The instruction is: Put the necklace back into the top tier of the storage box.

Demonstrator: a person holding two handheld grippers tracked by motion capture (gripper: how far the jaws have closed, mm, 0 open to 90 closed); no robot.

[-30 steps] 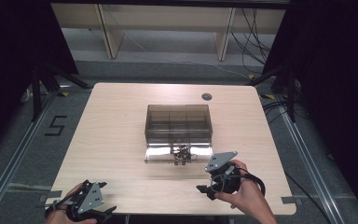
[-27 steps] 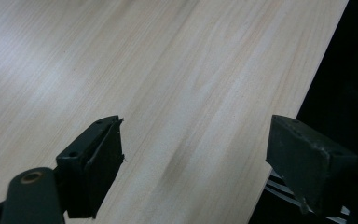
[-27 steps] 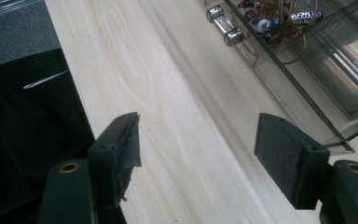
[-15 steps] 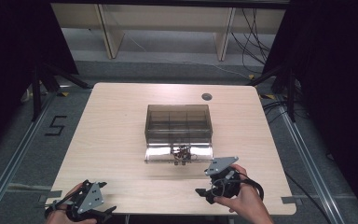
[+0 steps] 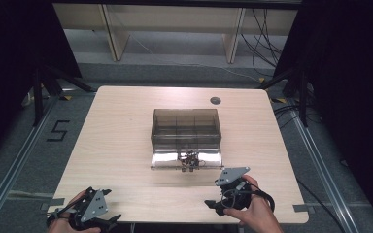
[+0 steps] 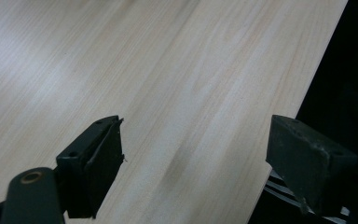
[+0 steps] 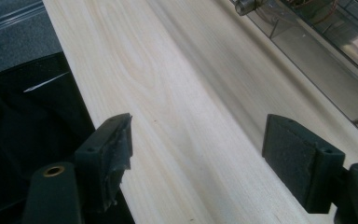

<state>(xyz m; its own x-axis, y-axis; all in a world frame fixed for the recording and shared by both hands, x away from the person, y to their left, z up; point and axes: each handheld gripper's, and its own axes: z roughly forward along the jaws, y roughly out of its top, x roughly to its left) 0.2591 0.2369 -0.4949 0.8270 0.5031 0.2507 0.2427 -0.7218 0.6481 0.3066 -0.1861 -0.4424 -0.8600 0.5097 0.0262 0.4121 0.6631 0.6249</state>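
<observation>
A smoky transparent compartment box (image 5: 185,127) stands mid-table, its clear lid (image 5: 165,160) folded flat toward me. A small tangle of dark parts and reddish wire (image 5: 190,160) lies on that lid. My right gripper (image 5: 212,206) is held low near the front edge, right of centre, jaws open and empty, pointing left. In the right gripper view, my right gripper (image 7: 198,158) spans bare wood, with the lid (image 7: 326,60) at the upper right. My left gripper (image 5: 110,221) sits at the front left corner; in its own view, my left gripper (image 6: 200,158) is open over the table's edge.
The pale wooden table (image 5: 116,136) has a round grommet hole (image 5: 215,100) at the back right. Dark floor and metal rails surround it, with a shelf unit (image 5: 175,29) behind. Bare wood lies between the two grippers.
My right gripper has drawn back a little from the lid toward the table's front edge. The left gripper has stayed put.
</observation>
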